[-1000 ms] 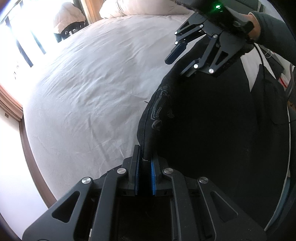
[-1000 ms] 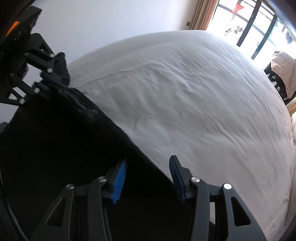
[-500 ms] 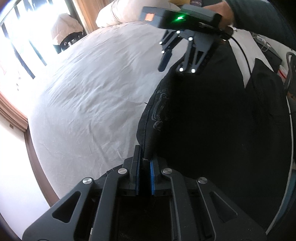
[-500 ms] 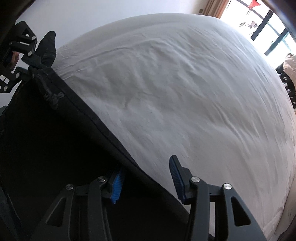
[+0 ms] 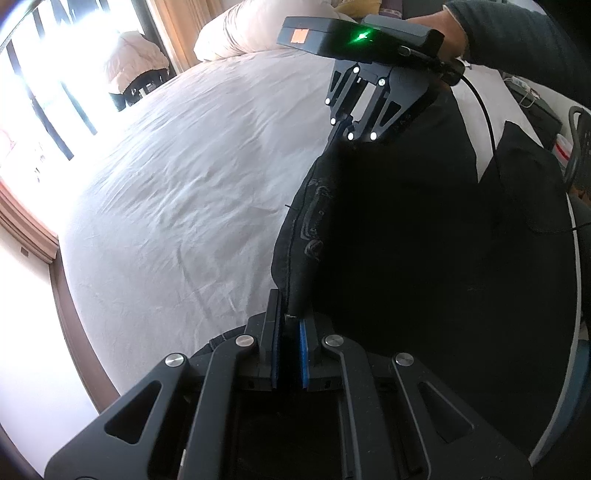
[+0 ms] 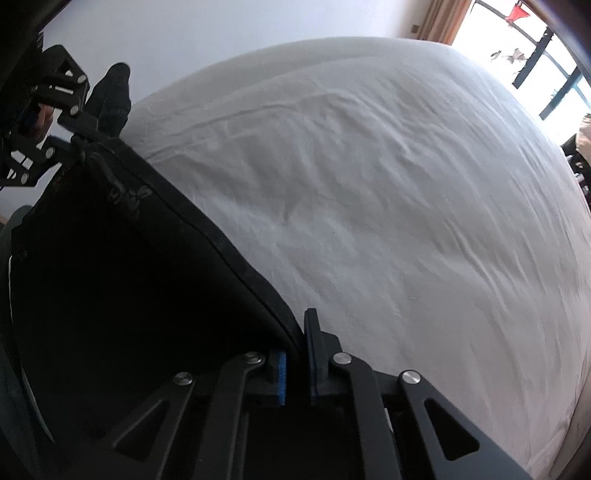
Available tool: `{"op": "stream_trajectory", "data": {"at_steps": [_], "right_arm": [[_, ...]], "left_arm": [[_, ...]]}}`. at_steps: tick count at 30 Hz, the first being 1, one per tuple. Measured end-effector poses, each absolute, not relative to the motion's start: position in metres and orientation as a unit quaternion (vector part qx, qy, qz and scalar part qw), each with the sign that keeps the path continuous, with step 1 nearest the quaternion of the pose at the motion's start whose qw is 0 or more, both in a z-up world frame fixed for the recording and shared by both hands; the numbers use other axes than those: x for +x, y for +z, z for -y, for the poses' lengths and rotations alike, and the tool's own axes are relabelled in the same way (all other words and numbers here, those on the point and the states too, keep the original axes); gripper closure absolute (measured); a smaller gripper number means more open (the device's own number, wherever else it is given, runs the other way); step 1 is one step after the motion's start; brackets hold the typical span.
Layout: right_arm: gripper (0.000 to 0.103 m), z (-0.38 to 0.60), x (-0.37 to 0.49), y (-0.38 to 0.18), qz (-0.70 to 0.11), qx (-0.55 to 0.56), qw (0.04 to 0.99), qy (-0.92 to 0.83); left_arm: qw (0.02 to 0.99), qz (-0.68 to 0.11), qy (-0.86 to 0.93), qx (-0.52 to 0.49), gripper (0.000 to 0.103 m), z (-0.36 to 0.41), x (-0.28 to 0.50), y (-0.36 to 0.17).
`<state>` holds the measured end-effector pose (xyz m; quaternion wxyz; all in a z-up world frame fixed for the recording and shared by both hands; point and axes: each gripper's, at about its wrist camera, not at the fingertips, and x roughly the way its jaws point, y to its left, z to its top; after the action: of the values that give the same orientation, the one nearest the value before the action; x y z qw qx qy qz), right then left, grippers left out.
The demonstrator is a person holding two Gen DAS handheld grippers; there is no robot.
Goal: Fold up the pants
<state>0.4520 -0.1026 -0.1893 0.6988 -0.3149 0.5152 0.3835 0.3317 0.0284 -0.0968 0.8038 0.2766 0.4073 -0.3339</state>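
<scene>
The left gripper has its blue-padded jaws pinched together on the waistband edge of the black pants. From there the waistband runs up and away to the right gripper, which meets the far end of that same edge; a green light glows on its body. The pants lie on the right part of the white bedsheet, legs spreading rightward. A pillow sits beyond the right gripper.
</scene>
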Motion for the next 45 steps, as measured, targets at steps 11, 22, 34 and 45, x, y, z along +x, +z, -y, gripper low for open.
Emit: {"op": "stream_trajectory", "data": {"at_steps": [11, 22, 34, 45], "right_arm": [[0.1, 0.095, 0.415, -0.181, -0.474, -0.278, 0.756, 0.356], [0.1, 0.097, 0.358, -0.168, -0.448, -0.213, 0.796, 0.346], [0.1, 0.103, 0.252, -0.155, -0.425, -0.175, 0.819, 0.342], [0.1, 0.098, 0.189, -0.168, -0.429, -0.192, 0.816, 0.336]], "left_arm": [[0.806, -0.407, -0.331, 0.273, 0.097, -0.03, 0.299, -0.084], [0.808, -0.41, -0.33, 0.266, 0.097, -0.039, 0.241, -0.076], [0.798, -0.42, -0.341, 0.267, 0.097, -0.05, 0.154, -0.081], [0.781, -0.437, -0.348, 0.279, 0.097, -0.058, 0.088, -0.097]]}}
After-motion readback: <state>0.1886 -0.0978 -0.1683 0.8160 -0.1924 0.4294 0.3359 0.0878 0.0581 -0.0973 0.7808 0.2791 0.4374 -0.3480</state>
